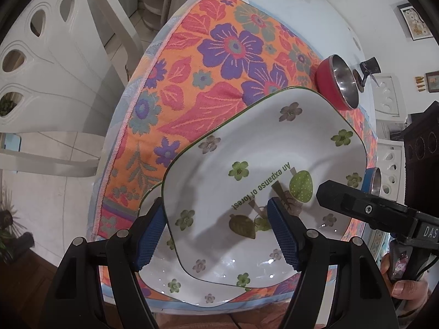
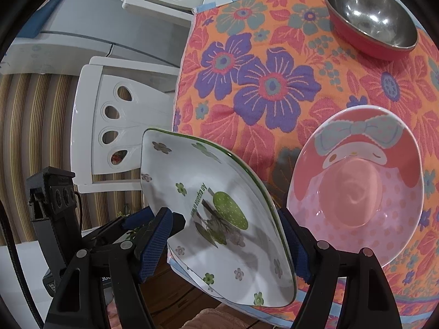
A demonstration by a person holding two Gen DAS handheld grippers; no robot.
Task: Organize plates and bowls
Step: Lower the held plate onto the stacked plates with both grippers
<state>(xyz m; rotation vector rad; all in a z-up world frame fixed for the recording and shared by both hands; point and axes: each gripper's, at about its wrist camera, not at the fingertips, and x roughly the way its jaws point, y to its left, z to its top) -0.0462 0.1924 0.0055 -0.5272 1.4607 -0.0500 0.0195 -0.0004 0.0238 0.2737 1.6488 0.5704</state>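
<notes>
Plates are being stacked: my left gripper [image 1: 216,230] and right gripper [image 2: 223,242] are both clamping the upper floral plate [image 1: 263,170] at six o'clock, over its twin [image 1: 192,288].

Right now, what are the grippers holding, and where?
The top plate: left gripper seems clamped on its left side, right gripper on its right side.

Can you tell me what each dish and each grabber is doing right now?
Top square plate: tilted, stacked on another.
Lower square plate: underneath, only its edge showing.
Pink bowl: upright, empty, on the cloth.
Red steel bowl: upright, empty.
Left gripper: straddling the plates' edge, grip unclear.
Right gripper: around the plates' other edge, grip unclear.
</notes>
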